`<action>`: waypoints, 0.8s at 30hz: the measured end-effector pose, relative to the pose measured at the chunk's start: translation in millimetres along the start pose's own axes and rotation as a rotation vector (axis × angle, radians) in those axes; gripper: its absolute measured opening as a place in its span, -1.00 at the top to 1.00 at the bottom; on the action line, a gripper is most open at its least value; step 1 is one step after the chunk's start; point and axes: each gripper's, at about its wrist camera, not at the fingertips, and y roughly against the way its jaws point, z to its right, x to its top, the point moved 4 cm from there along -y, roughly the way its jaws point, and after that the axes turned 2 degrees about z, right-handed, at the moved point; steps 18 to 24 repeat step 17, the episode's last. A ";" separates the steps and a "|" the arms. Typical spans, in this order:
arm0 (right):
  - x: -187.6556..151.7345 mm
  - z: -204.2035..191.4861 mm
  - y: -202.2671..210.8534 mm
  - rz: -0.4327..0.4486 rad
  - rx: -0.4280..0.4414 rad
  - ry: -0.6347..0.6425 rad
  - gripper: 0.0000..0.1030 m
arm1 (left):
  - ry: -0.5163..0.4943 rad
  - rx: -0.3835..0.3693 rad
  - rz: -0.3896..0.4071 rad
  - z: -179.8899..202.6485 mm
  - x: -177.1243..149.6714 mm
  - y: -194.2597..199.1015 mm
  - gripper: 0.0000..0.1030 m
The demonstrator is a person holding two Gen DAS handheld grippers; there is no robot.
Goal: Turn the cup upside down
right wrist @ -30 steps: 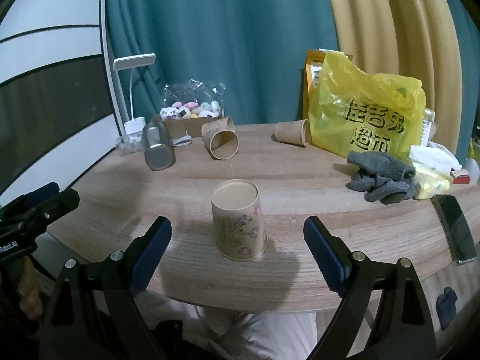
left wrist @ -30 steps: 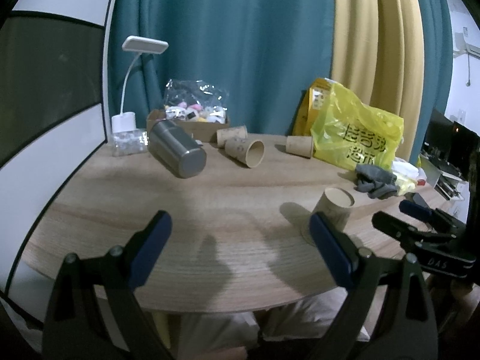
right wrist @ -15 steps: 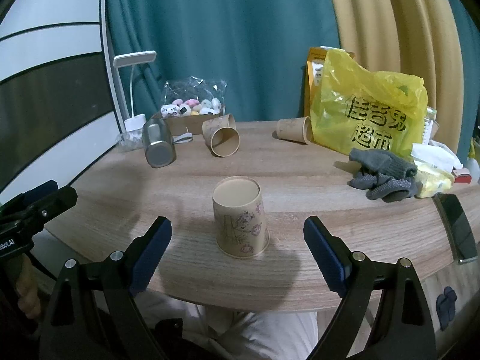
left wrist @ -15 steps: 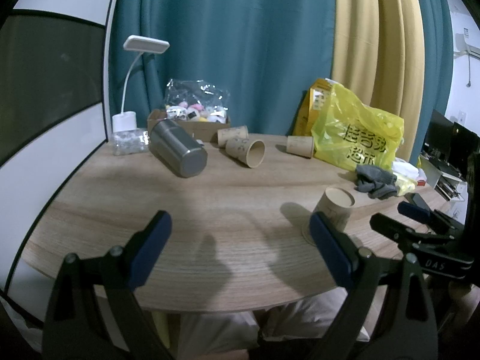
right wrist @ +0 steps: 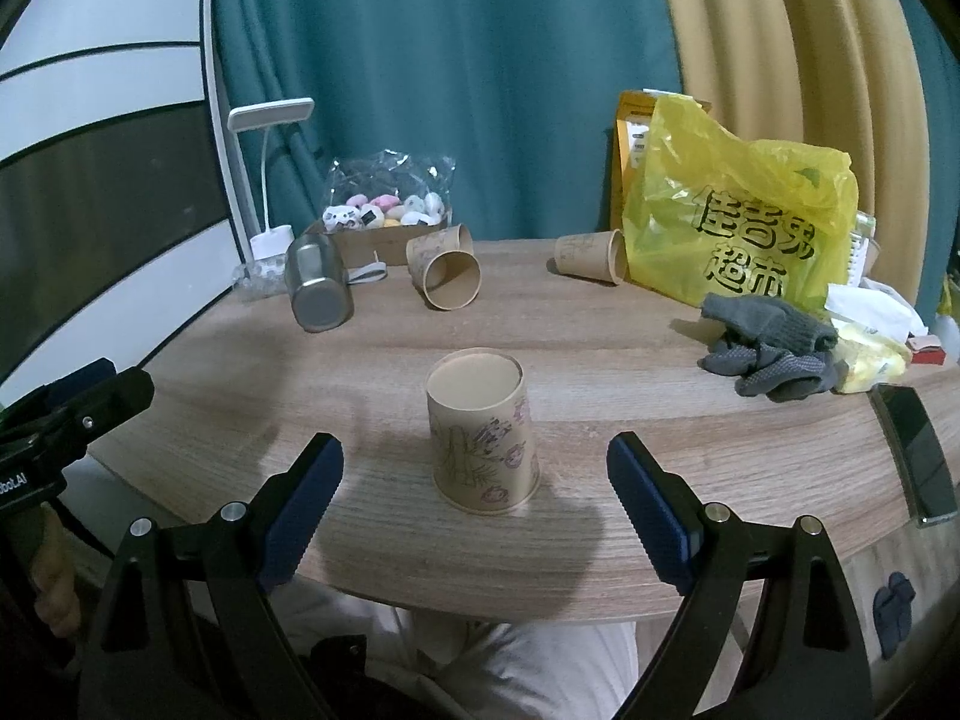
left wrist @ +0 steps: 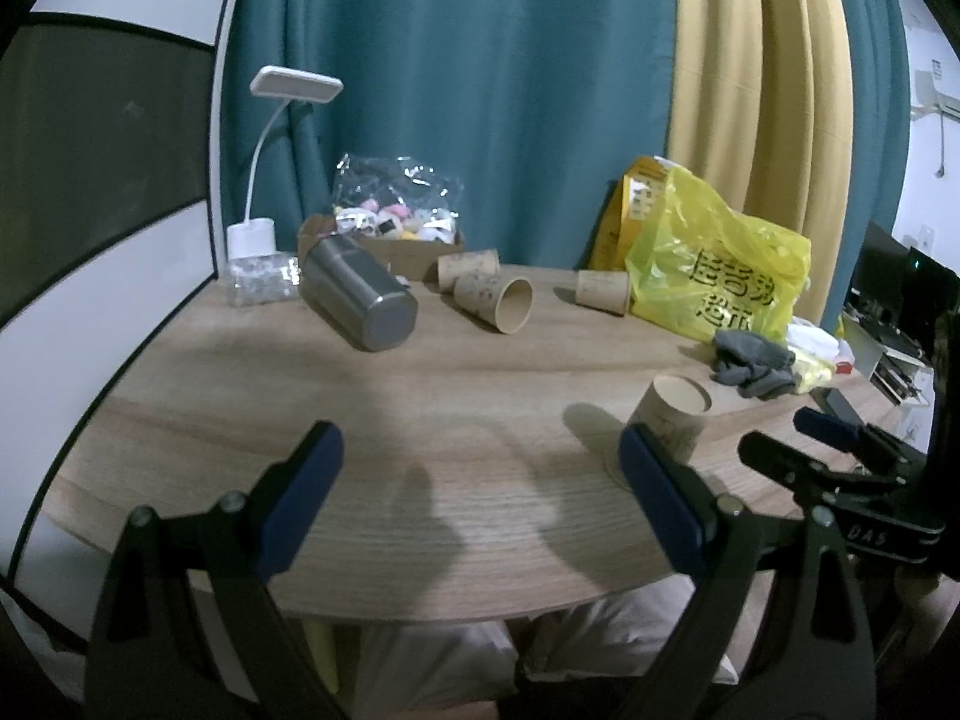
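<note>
Nothing has shifted: the paper cup (right wrist: 481, 431) stands inverted near the table's (right wrist: 600, 330) front edge, between my right gripper's (right wrist: 474, 498) wide-open, empty jaws; my left gripper (left wrist: 480, 498) gapes empty too.

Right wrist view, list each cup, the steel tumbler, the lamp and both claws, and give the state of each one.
Near paper cup: standing upside down, base up, untouched.
Middle paper cup: on its side, mouth toward camera.
Far paper cup: on its side.
Steel tumbler: lying on its side.
Desk lamp: unlit.
Right claw: open, empty.
Left claw: open, empty.
</note>
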 end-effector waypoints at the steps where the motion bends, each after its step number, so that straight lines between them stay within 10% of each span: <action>1: -0.9 -0.2 -0.2 -0.001 0.001 -0.002 -0.78 | -0.002 0.000 0.000 0.0 0.2 -0.1 -0.83; 24: -2.8 0.7 -1.1 0.000 0.000 -0.004 -0.78 | -0.012 -0.010 0.009 5.2 -0.8 2.3 -0.83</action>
